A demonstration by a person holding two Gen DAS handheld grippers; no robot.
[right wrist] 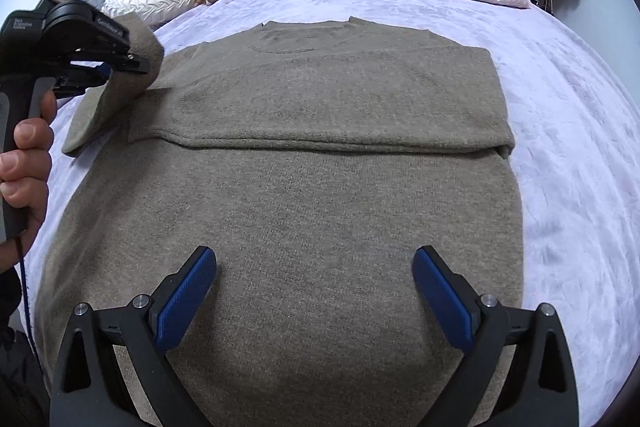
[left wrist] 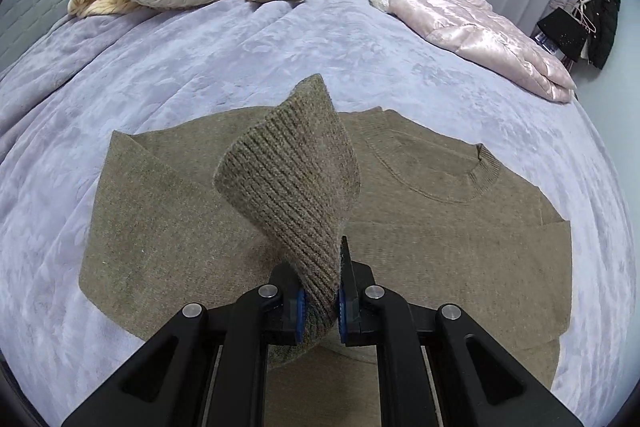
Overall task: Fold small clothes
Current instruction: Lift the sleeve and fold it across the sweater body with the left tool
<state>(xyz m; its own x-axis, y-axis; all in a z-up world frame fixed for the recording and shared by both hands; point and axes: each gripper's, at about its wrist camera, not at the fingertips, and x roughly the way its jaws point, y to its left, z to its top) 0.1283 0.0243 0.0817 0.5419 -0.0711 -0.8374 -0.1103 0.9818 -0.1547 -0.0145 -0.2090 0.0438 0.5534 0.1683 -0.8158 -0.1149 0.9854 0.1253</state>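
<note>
So the olive knit sweater [right wrist: 320, 163] is lying flat on the lavender bedspread [right wrist: 560, 131], neck toward the far side, with the right sleeve already folded across the chest. The left gripper [left wrist: 320, 301] is clamped tight on the ribbed cuff [left wrist: 288, 187] of the left sleeve, which is lifted off the bed. The right gripper [right wrist: 314, 291] hangs wide open over the near half of the body, holding nothing. My worry: nothing is pinning the body down, so hauling that sleeve across could drag the left shoulder along and bunch the fold. The cuff is also only pinched at its edge, and thick knit might slip out partway and land the sleeve crooked.
</note>
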